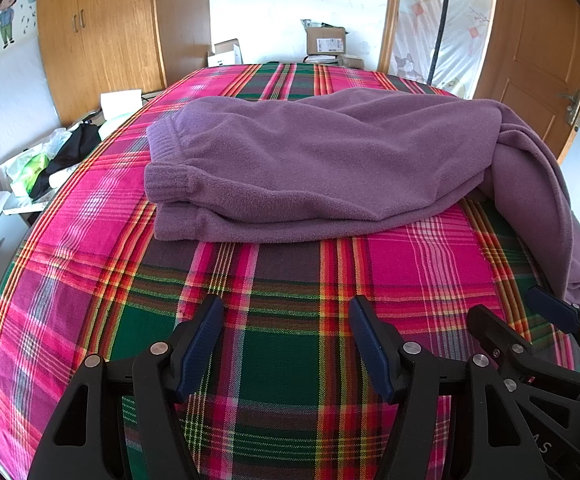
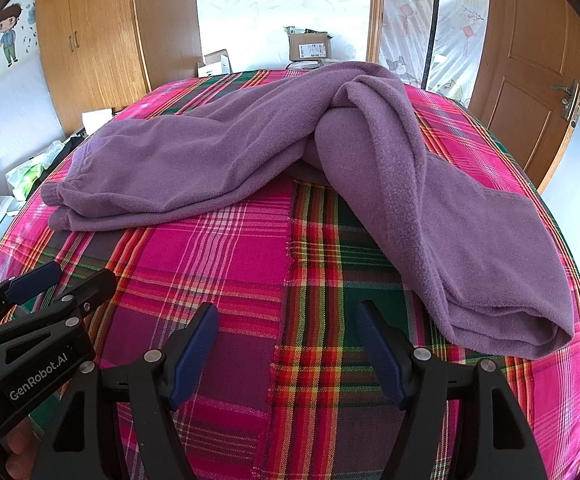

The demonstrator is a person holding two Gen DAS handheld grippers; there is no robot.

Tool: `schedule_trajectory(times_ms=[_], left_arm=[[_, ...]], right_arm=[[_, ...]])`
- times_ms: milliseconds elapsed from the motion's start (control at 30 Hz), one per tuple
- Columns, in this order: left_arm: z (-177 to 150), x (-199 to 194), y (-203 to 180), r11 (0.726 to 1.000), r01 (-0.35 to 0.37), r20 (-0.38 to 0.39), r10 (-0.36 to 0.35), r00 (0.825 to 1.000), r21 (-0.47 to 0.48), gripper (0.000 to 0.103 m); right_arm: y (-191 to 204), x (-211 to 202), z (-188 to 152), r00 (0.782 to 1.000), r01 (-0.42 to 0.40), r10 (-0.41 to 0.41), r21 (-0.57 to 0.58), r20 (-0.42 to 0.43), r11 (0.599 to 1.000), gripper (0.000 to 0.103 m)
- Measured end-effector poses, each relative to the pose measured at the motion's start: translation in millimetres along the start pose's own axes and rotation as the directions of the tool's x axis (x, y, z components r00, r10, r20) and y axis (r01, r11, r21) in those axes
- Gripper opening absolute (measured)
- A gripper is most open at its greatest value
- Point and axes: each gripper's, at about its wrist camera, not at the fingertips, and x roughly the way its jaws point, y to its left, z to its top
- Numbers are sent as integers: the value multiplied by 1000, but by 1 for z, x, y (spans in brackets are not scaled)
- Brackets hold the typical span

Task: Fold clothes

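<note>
A purple fleece garment (image 1: 322,164), which looks like a pair of trousers with ribbed cuffs, lies across the middle of the bed (image 1: 274,300) on its pink, green and red plaid cover. It appears about half folded. The part toward the bed's left edge is doubled over in neat layers, with two ribbed cuffs (image 1: 170,182) stacked one above the other. The other end is twisted at the bend and trails loose toward the bed's right edge and near side, ending in an open hem (image 2: 530,332). By my judgement that trailing part has yet to be straightened and brought over the stack, so at least one more fold remains. Both grippers hover over the near side of the bed, well short of the fabric and side by side. The left gripper (image 1: 286,312) has its fingers spread wide with only bedcover between them. The right gripper (image 2: 288,316) is likewise released and empty, its blue fingers (image 2: 194,344) apart. As for containers, a cardboard box (image 1: 326,40) stands beyond the far edge of the bed with its flaps raised, and its contents cannot be made out. A smaller white box (image 1: 226,53) sits to its left, equally unreadable.
</note>
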Motion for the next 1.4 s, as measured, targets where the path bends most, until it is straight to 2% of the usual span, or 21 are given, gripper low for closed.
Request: schedule_trajectory(times_ms=[1400], left_arm=[[1, 3, -3, 1000, -7, -1, 7, 1000, 8, 68]], right_arm=[[1, 1, 1, 1000, 6, -6, -6, -2, 1000, 72]])
